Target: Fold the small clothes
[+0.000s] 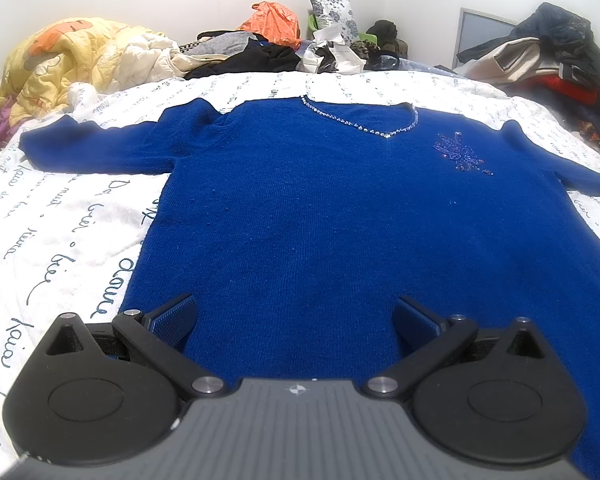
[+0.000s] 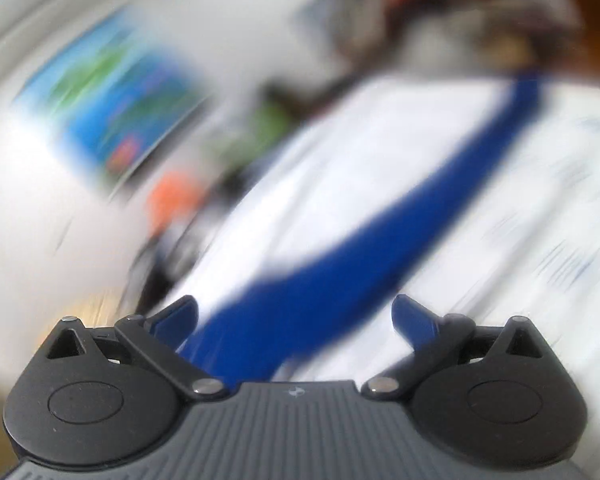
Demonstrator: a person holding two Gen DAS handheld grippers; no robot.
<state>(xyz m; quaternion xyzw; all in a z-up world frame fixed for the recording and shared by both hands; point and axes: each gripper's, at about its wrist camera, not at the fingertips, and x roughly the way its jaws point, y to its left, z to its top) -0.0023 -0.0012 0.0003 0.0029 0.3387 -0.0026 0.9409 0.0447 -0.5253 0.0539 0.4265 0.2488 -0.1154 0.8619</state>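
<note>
A royal-blue knit sweater lies flat, front up, on the bed, with a beaded neckline and a beaded motif on the chest. Its sleeves spread to the left and right. My left gripper is open and empty above the sweater's lower hem. The right wrist view is heavily motion-blurred. My right gripper is open, with a blue sleeve stretching away from between the fingers; nothing is gripped.
The bed has a white cover printed with dark script. A yellow quilt is bunched at the back left. Piles of clothes and an orange bag line the far edge. More clothes are heaped at the back right.
</note>
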